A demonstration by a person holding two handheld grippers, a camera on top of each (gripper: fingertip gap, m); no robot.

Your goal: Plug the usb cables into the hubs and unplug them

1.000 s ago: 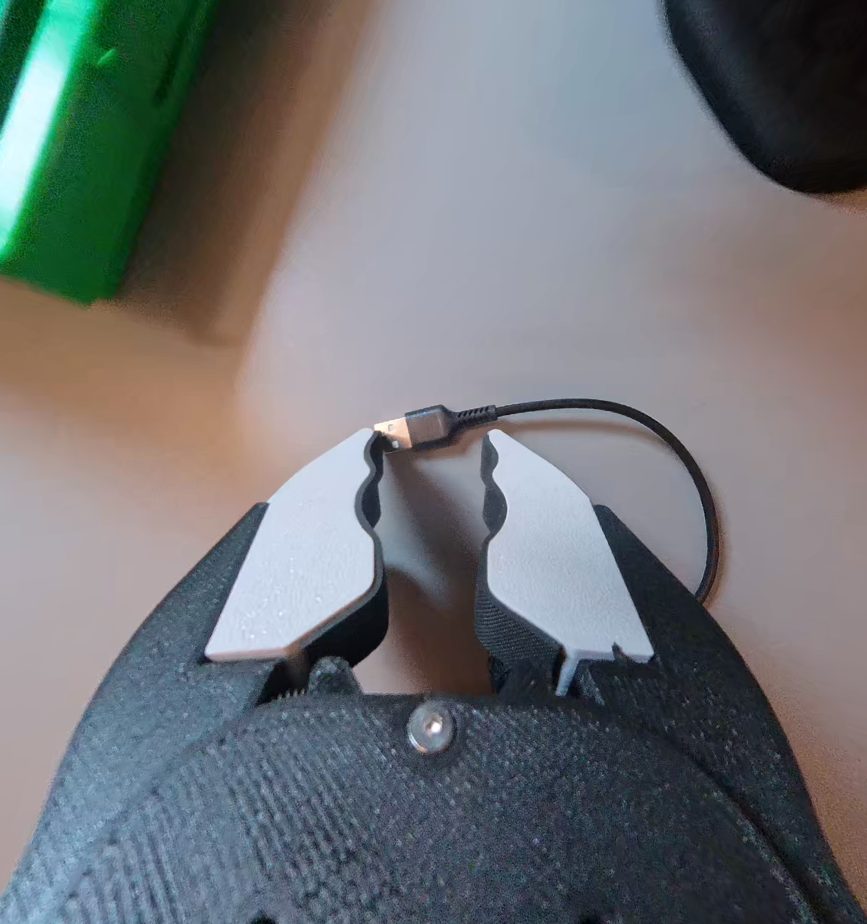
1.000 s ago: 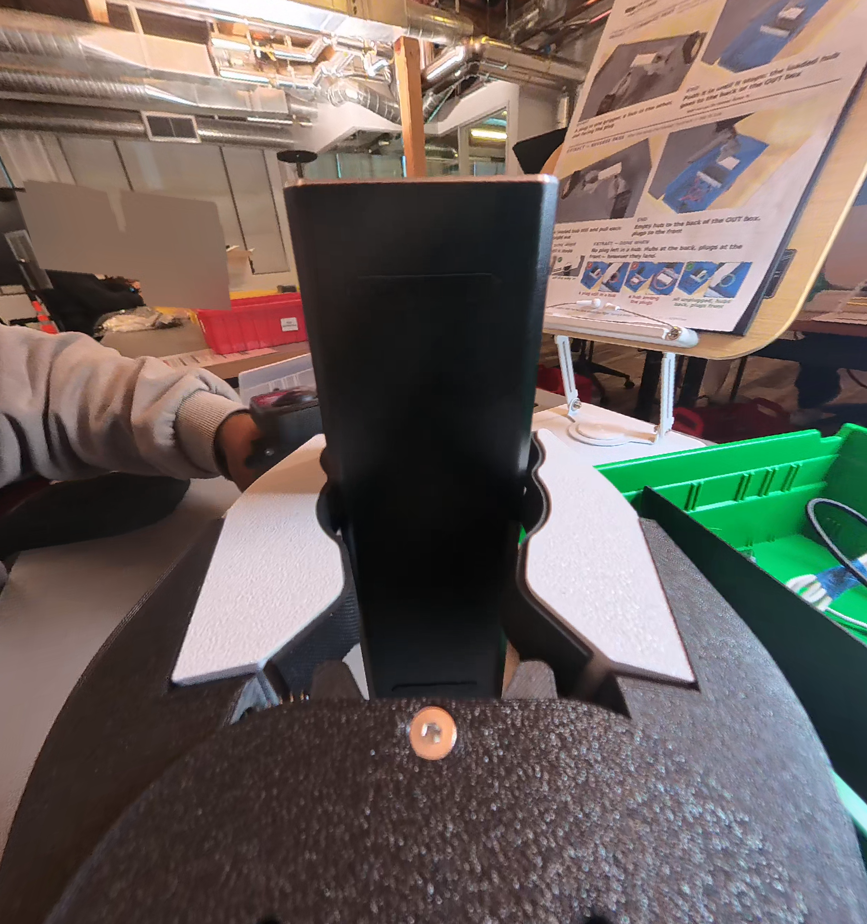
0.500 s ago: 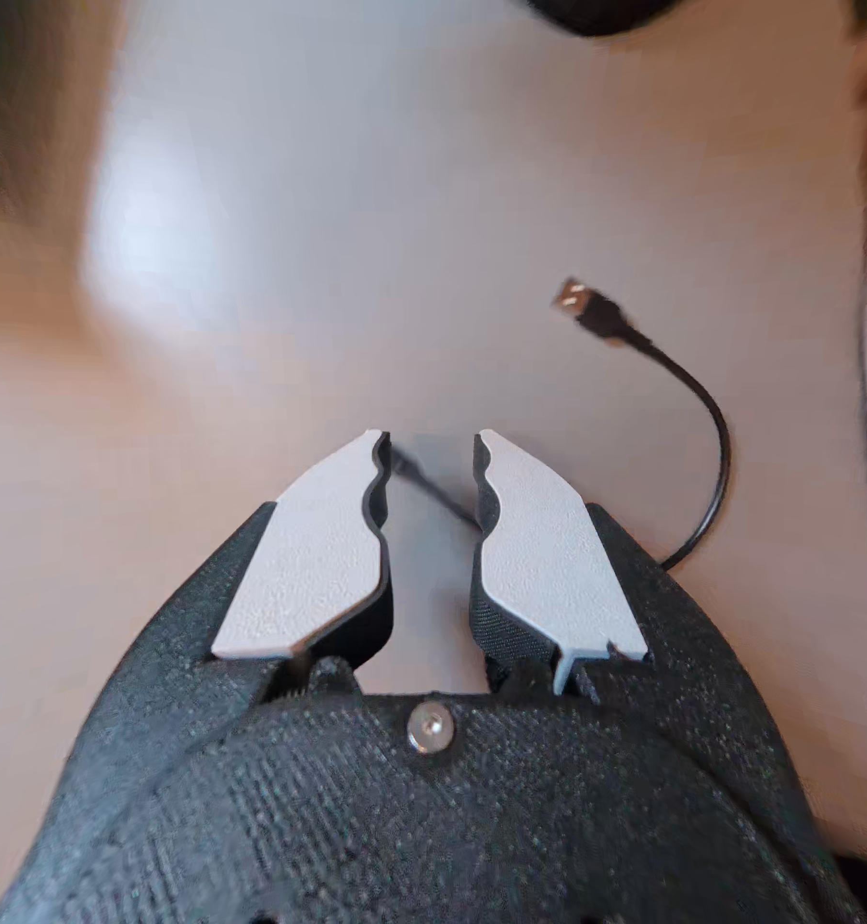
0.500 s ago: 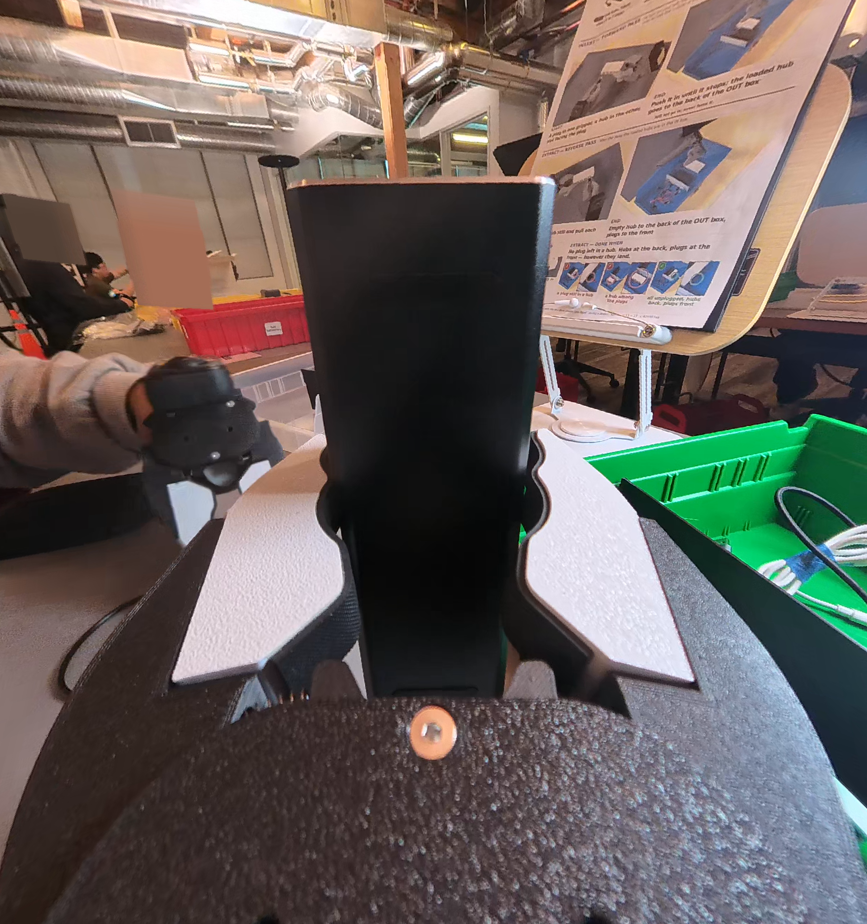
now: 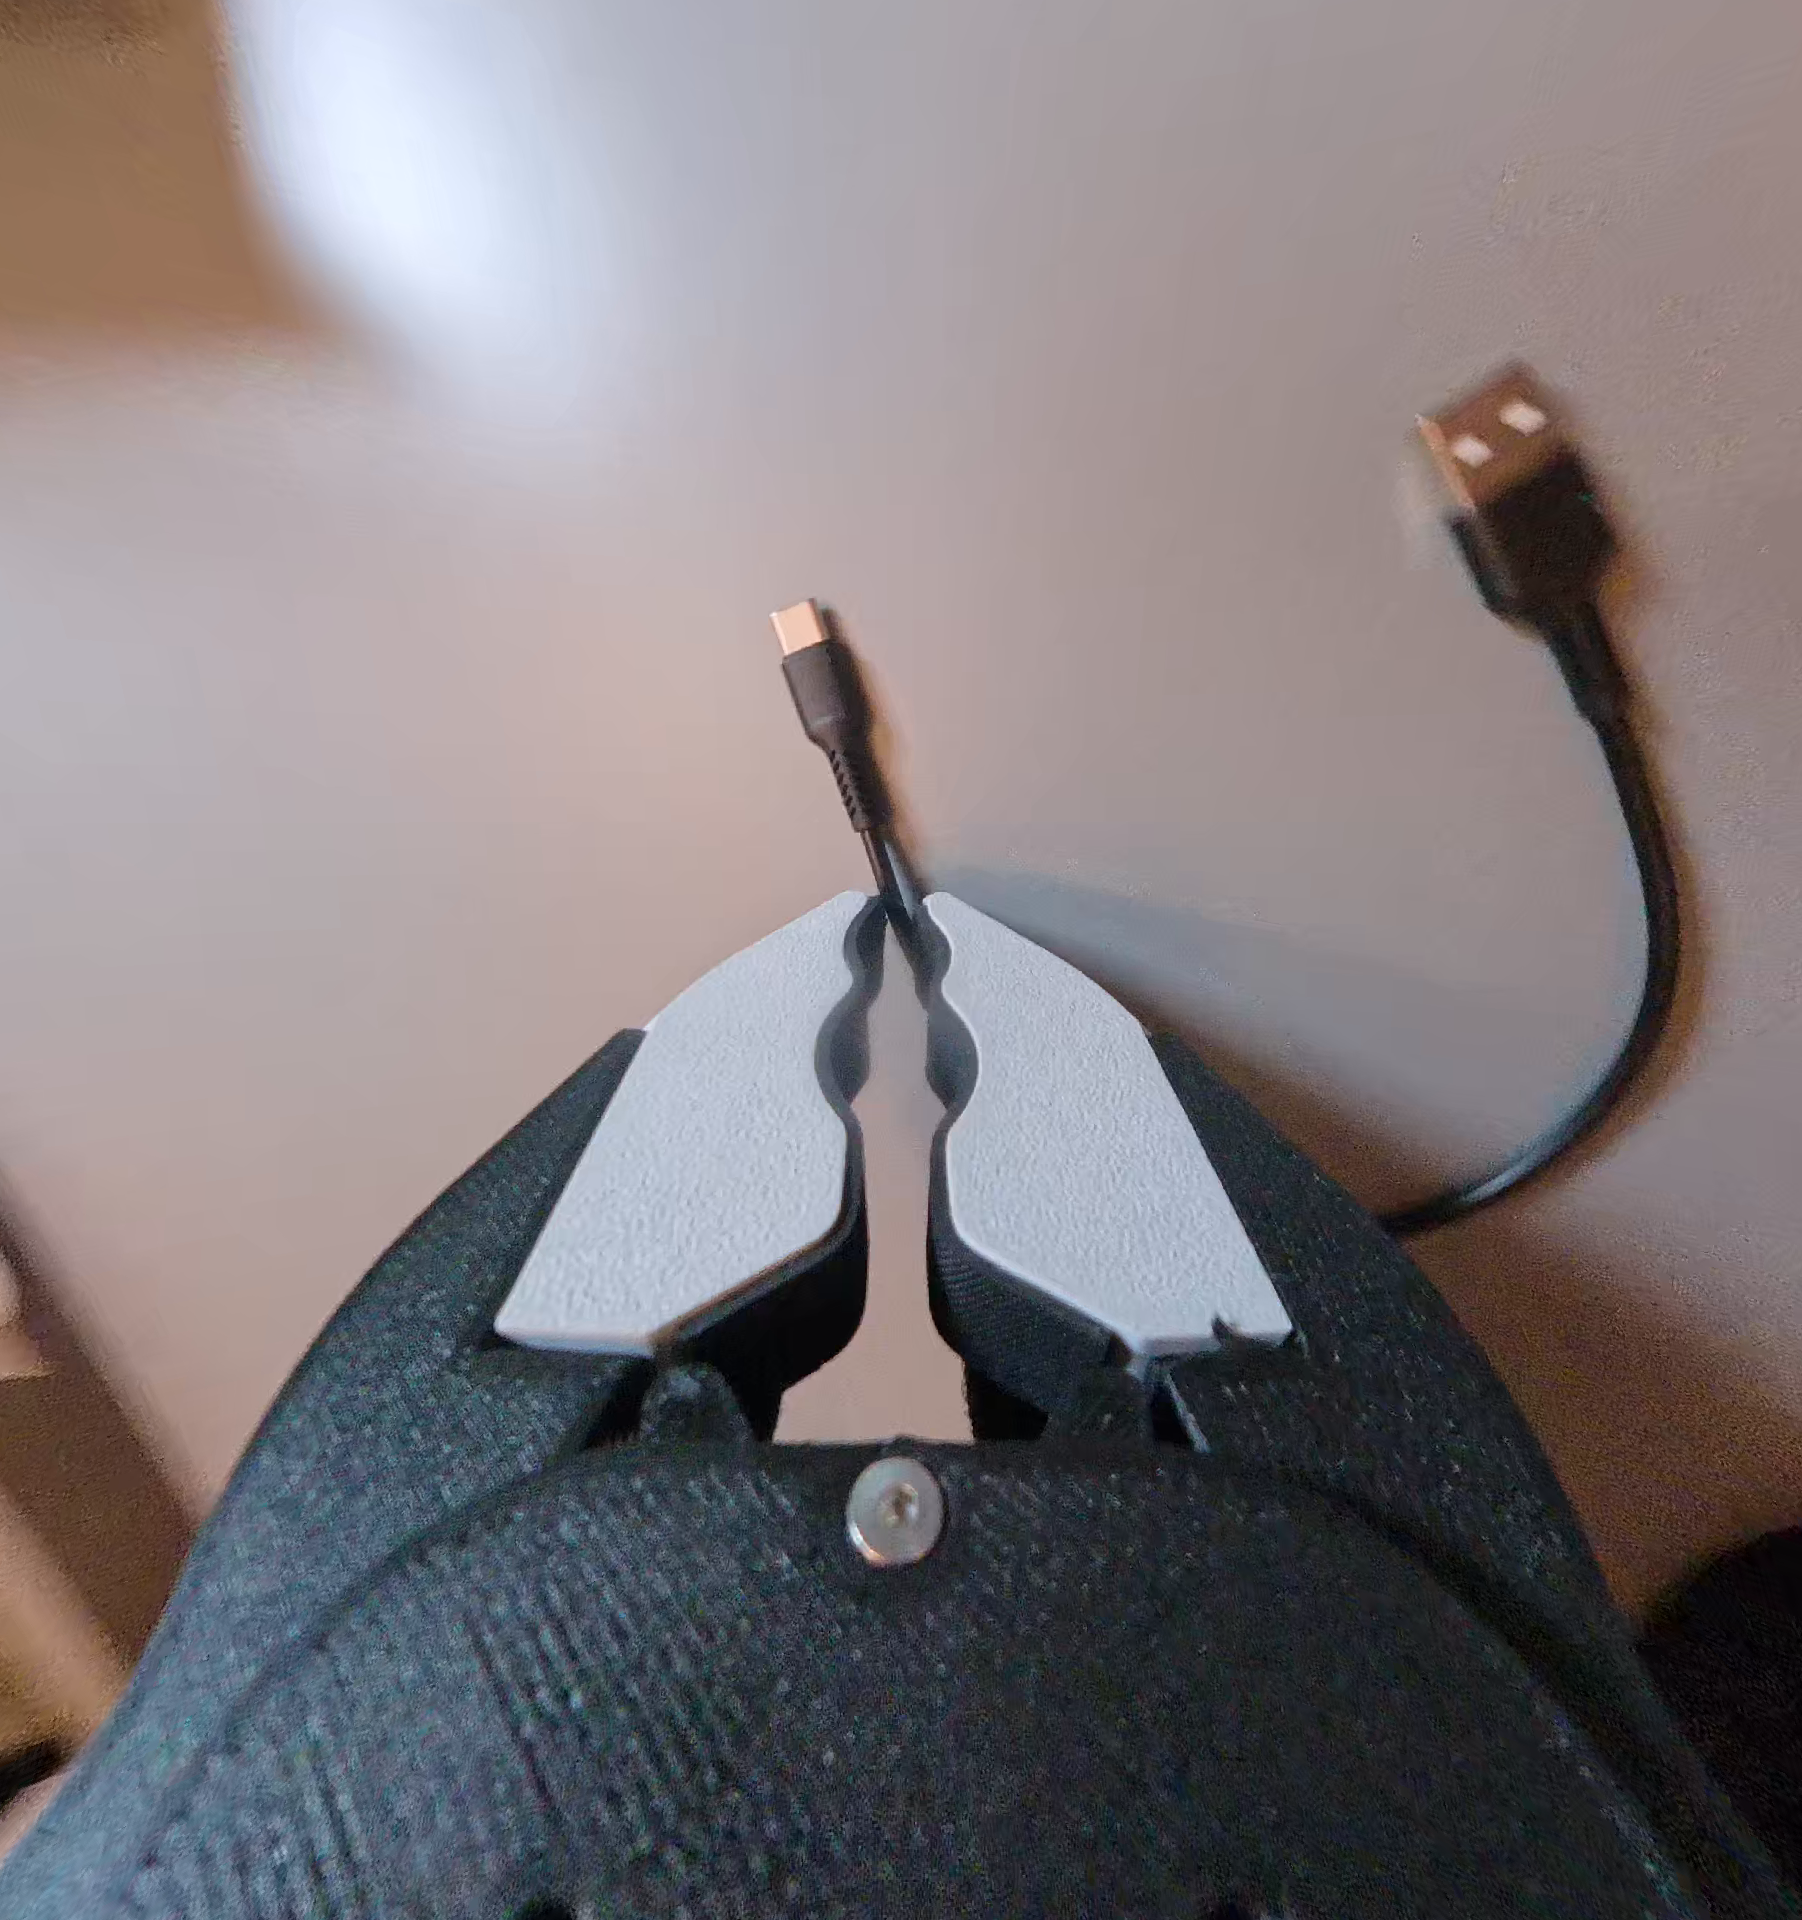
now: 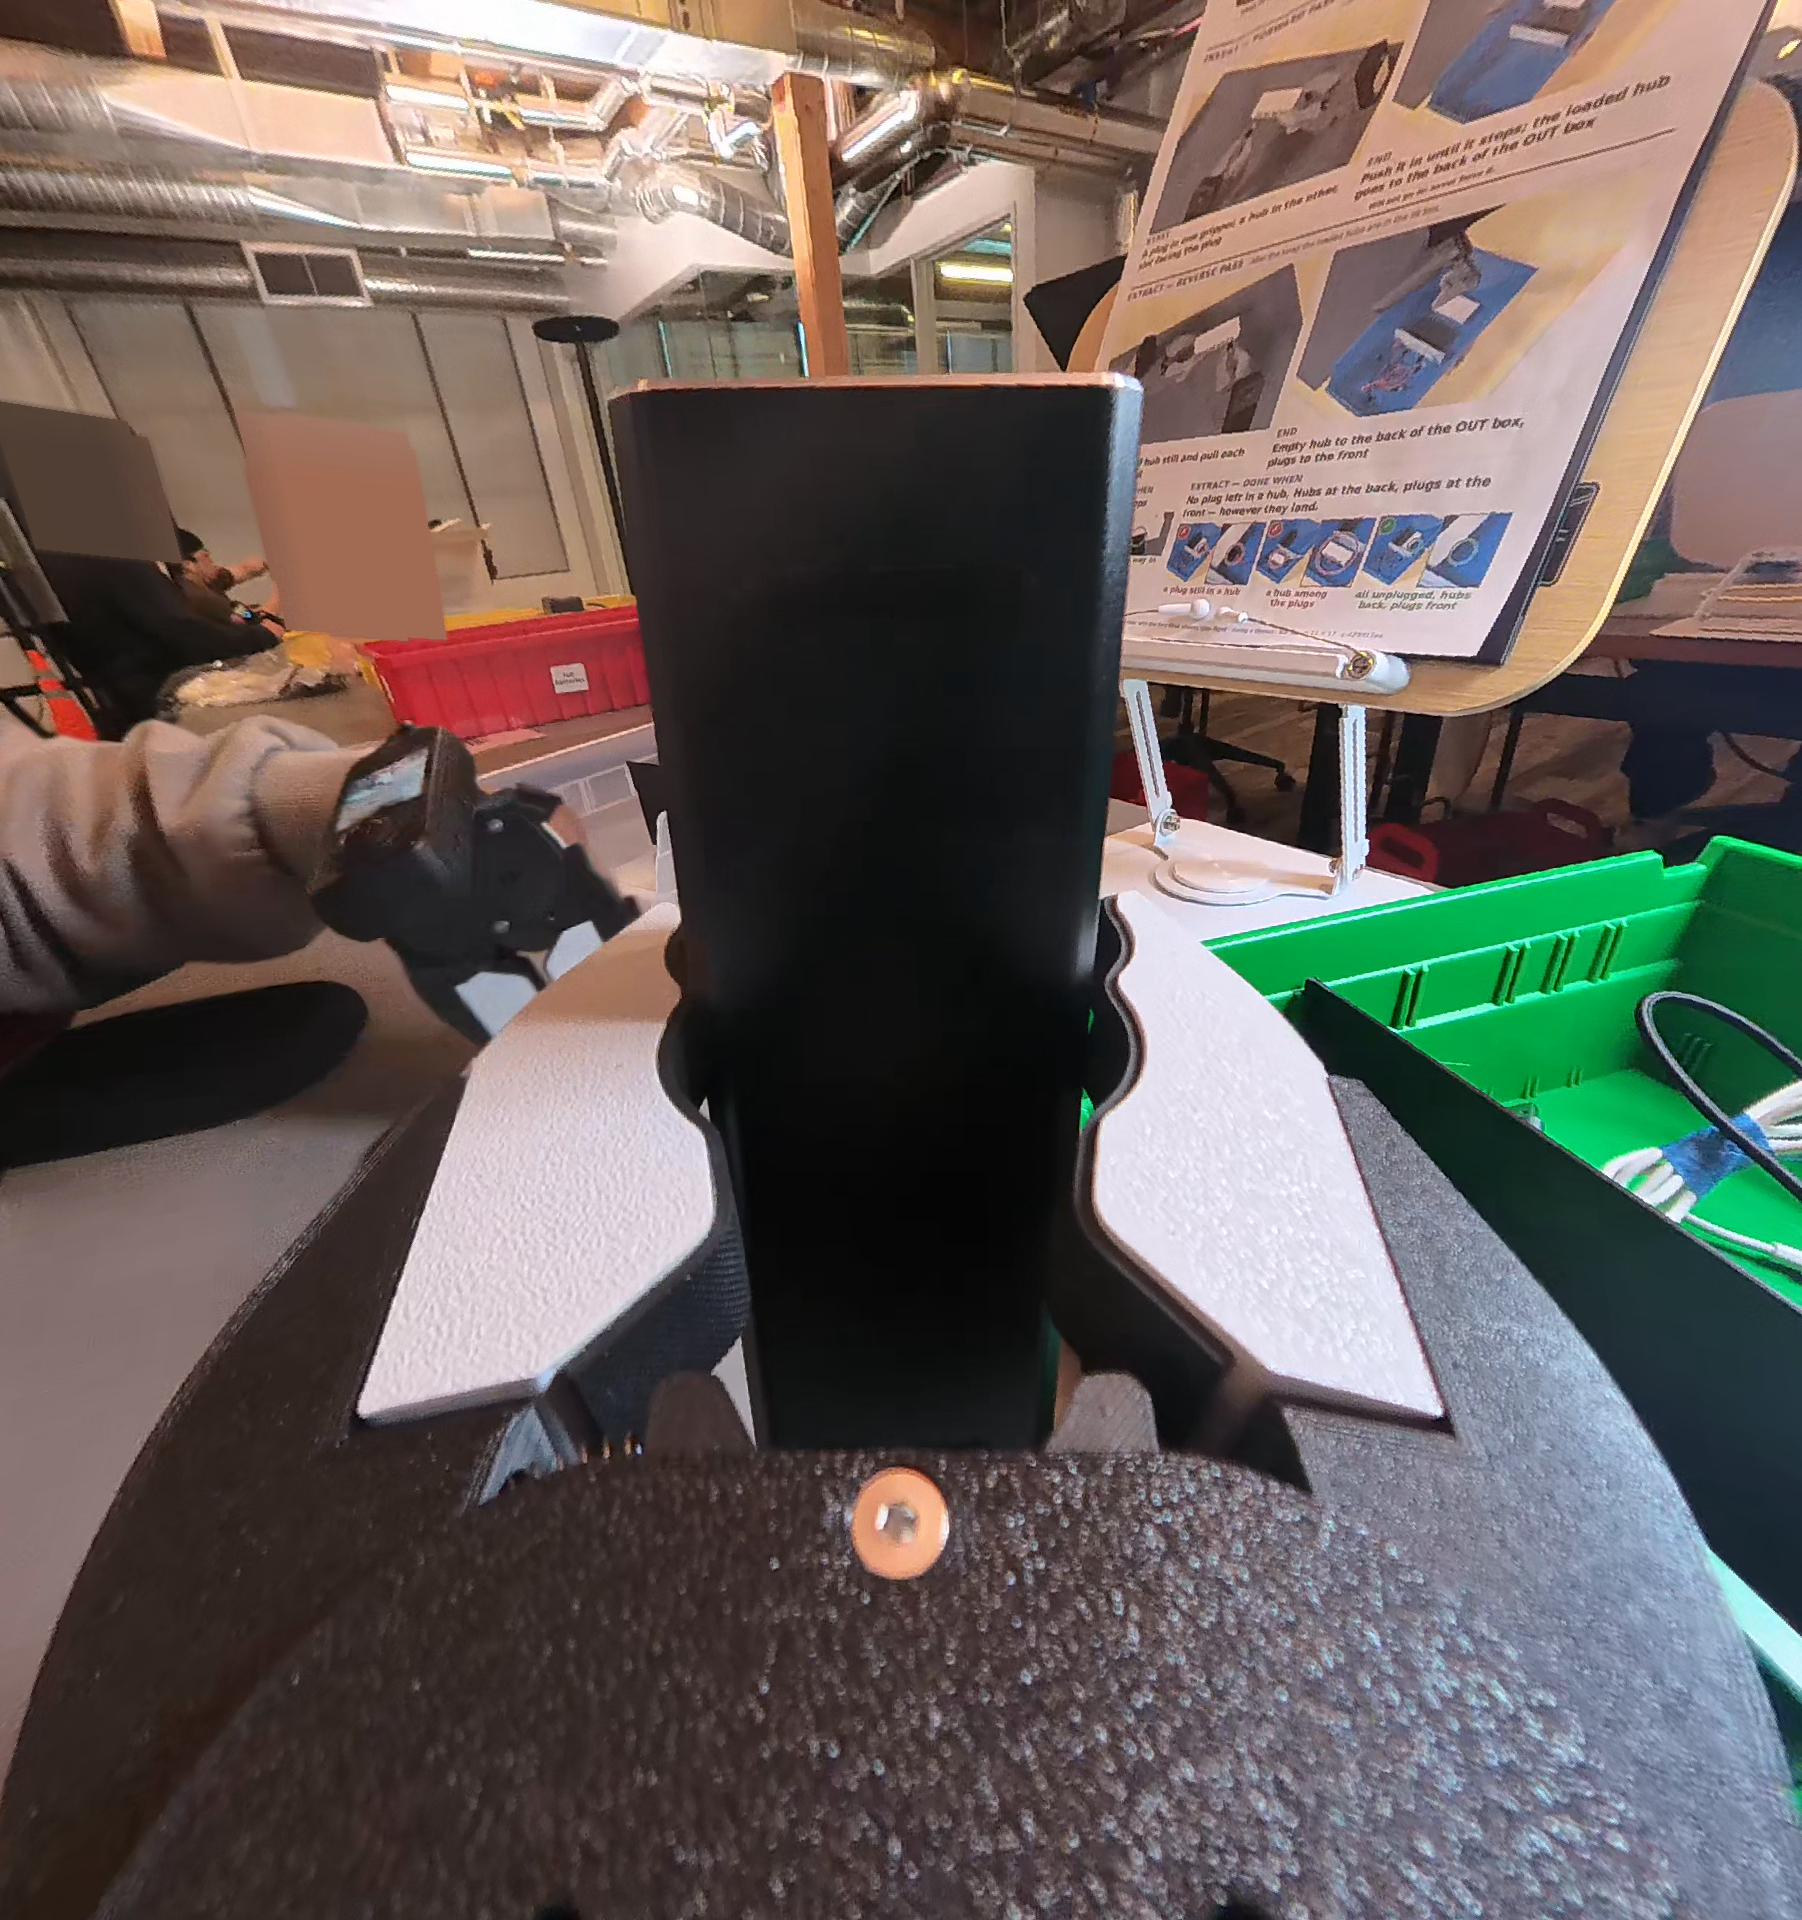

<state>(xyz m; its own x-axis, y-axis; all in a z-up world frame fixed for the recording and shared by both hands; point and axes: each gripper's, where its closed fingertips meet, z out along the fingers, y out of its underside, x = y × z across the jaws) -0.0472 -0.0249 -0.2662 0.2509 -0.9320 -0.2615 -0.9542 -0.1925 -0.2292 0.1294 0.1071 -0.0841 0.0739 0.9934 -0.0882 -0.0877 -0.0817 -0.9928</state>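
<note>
Instruction poster (image 6: 1396, 343) bears print; red bin's label (image 6: 569, 680) unreadable

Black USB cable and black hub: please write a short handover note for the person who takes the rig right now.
Left gripper: shut on the thin black USB cable, pinched just behind its small plug, which points forward past the fingers. The flat wide plug on the other end hangs free.
Right gripper: shut on the tall black box-shaped hub, held upright beside the green plastic bin.
Done: both picked up.
Left: nothing plugged in yet; hub ports not visible.
</note>
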